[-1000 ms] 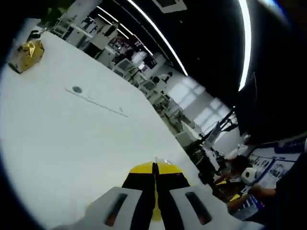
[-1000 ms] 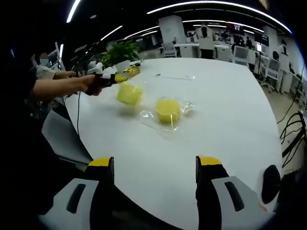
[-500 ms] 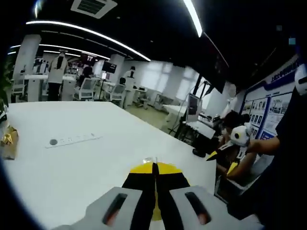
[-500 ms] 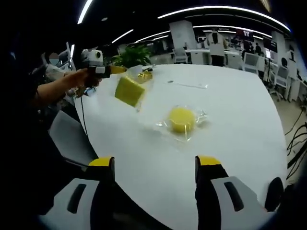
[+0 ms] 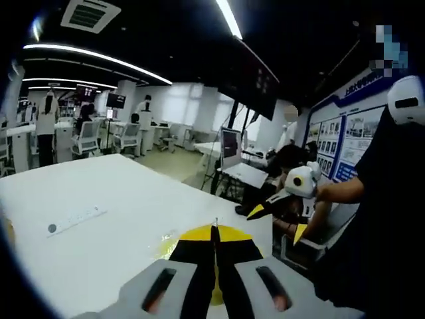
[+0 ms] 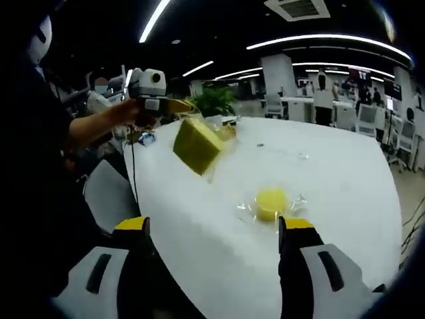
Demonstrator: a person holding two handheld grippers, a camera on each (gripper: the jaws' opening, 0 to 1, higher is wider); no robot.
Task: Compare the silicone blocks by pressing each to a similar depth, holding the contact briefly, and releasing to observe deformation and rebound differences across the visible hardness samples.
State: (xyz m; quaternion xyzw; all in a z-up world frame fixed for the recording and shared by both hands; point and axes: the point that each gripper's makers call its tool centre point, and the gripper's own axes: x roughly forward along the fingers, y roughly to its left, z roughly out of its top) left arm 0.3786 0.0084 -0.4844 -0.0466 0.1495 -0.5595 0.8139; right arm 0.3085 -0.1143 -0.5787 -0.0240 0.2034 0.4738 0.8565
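My left gripper [image 5: 214,234] is shut, with a thin edge of clear plastic pinched between its yellow-tipped jaws. In the right gripper view that left gripper [image 6: 188,109] is in a hand at upper left. A squarish yellow silicone block [image 6: 198,143] in a clear bag hangs tilted from it, above the white table [image 6: 332,173]. A round yellow block [image 6: 272,201] in its own clear bag lies on the table, just beyond my right gripper [image 6: 216,229], which is open with nothing between its jaws. The right gripper [image 5: 275,222] also shows, open, in the left gripper view.
A flat power strip [image 5: 73,219] lies on the table [image 5: 119,193]. A potted plant [image 6: 216,100] and a gold packet [image 6: 227,131] stand at the far end. A grey chair [image 6: 106,193] is at the table's left edge, and desks, chairs and people are beyond.
The left gripper has carried the bagged square block higher above the table and closer to the right gripper. The left gripper view has swung round. The round block has stayed on the table.
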